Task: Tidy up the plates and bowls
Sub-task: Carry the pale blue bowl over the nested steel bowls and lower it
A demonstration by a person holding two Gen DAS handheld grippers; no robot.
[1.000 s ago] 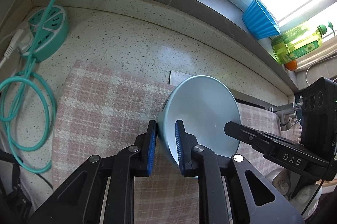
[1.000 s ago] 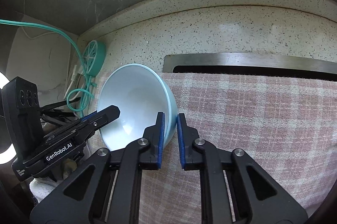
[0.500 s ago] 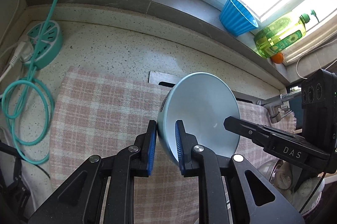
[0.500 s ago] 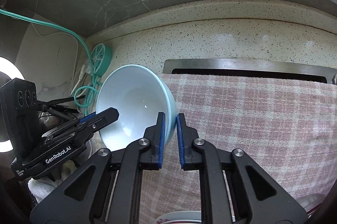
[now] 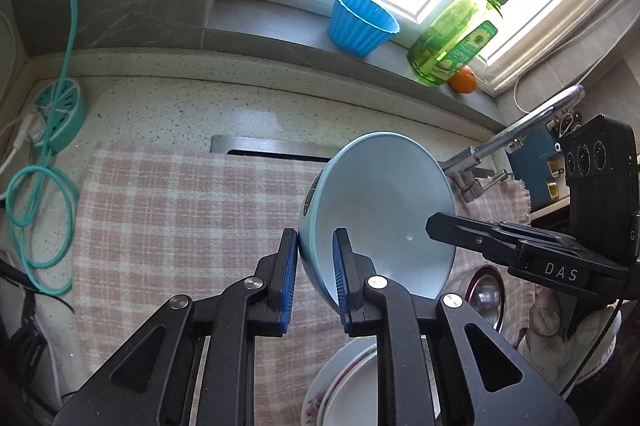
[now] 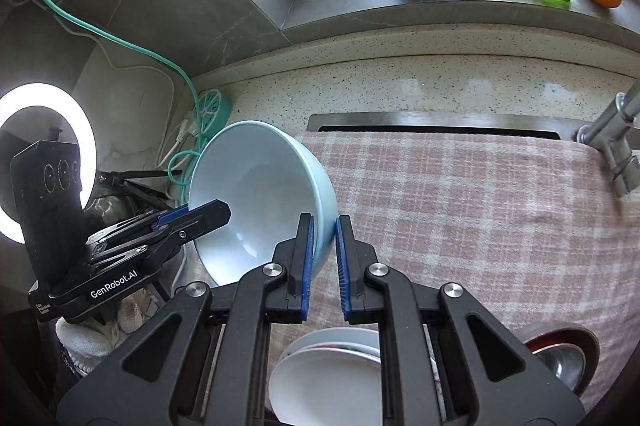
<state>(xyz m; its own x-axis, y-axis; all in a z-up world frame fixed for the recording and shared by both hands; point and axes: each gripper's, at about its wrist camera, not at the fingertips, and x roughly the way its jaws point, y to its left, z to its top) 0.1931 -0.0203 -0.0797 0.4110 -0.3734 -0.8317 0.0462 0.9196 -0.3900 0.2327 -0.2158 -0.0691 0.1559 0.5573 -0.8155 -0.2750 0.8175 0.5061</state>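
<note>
Left gripper (image 5: 314,266) clamped on the near rim of the pale blue bowl (image 5: 384,210), one pad outside the wall and one inside. Right gripper (image 6: 323,258) clamped in the same way on the opposite rim. Bowl held between both, tilted on its side, in the air above the pink checked cloth (image 6: 460,218). Under the grippers, a stack of white plates (image 6: 328,378), one with a flower pattern at its edge. Beside the stack, a steel bowl (image 6: 560,354). Behind the cloth, the speckled counter (image 5: 168,114). On the window ledge, a blue ribbed cup (image 5: 360,22), a green soap bottle (image 5: 452,42) and an orange (image 5: 464,80).
</note>
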